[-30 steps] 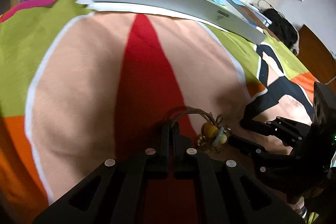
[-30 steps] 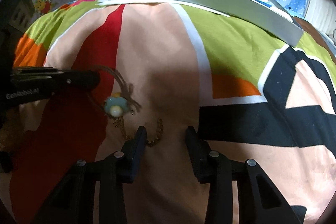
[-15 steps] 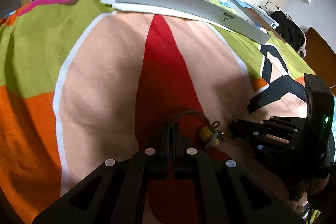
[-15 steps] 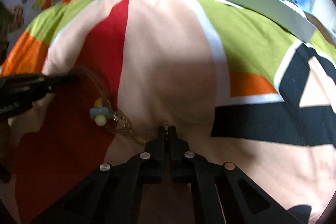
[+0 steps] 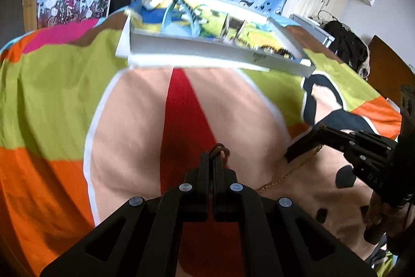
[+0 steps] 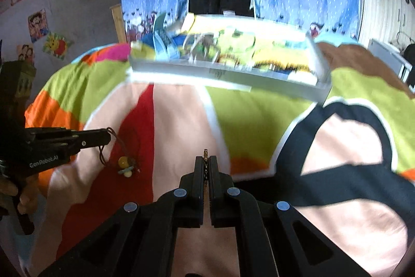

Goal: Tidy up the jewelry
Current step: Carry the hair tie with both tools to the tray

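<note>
A necklace hangs stretched between both grippers above the colourful bedspread. My left gripper (image 5: 213, 156) is shut on its brown cord (image 5: 220, 148). In the right wrist view that left gripper (image 6: 107, 138) shows at the left, and the cord (image 6: 118, 144) drops to a yellow and blue bead pendant (image 6: 125, 166). My right gripper (image 6: 205, 160) is shut on the gold chain end (image 6: 205, 153). In the left wrist view the right gripper (image 5: 289, 156) sits at the right, and the gold chain (image 5: 282, 177) sags from it towards my left fingers.
A shallow white tray (image 5: 207, 48) (image 6: 233, 74) with several pieces of jewelry on a bright printed lining lies at the far side of the bed. Blue curtains and dark clothing hang behind it. A hand (image 6: 15, 195) holds the left gripper.
Both grippers rose off the bedspread, lifting the necklace into the air. The right gripper, open a second ago, shut on the gold chain. The tray came into fuller view.
</note>
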{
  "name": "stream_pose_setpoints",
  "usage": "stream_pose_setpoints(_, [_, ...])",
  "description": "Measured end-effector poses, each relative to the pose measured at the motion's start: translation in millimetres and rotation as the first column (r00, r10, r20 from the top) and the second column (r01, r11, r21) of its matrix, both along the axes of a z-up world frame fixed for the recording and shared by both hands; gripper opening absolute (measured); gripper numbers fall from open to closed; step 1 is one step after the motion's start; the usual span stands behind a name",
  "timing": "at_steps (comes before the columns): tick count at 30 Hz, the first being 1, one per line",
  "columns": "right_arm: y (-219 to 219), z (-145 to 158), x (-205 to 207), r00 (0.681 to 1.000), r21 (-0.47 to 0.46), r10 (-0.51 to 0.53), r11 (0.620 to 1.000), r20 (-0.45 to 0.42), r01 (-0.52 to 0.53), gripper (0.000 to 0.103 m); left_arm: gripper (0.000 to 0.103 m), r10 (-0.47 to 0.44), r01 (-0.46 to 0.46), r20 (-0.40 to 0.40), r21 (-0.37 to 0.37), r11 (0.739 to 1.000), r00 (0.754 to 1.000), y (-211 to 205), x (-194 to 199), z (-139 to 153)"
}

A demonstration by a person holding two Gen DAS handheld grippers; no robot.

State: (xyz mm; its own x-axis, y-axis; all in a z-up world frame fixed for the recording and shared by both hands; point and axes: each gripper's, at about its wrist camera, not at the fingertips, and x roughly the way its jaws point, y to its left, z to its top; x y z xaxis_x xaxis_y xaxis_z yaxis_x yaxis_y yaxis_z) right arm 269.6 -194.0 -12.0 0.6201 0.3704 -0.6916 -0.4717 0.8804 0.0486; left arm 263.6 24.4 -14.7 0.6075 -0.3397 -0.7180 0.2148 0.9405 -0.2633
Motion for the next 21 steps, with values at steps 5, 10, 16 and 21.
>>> stream_pose_setpoints(5, [-6, 38, 16, 0.998, 0.018, -0.011, 1.0, 0.062, 0.01, 0.003, 0.0, -0.019, 0.019, 0.053, 0.001, 1.0, 0.998, -14, 18, 36])
stream_pose_setpoints(10, [-11, 87, 43, 0.989, 0.006, -0.014, 1.0, 0.144, 0.013, 0.003, 0.0, -0.041, 0.042, 0.105, -0.008, 0.999, 0.994, -33, 50, 76])
stream_pose_setpoints(16, [-17, 139, 81, 0.972, 0.01, -0.03, 1.0, 0.234, 0.028, 0.003, 0.0, -0.037, 0.047, 0.151, -0.065, 0.997, 0.988, -52, 98, 114])
stream_pose_setpoints(21, [-21, 151, 118, 0.966, 0.026, -0.05, 0.999, 0.254, 0.045, 0.003, 0.0, -0.024, 0.038, 0.16, -0.086, 0.996, 0.987, -68, 137, 121])
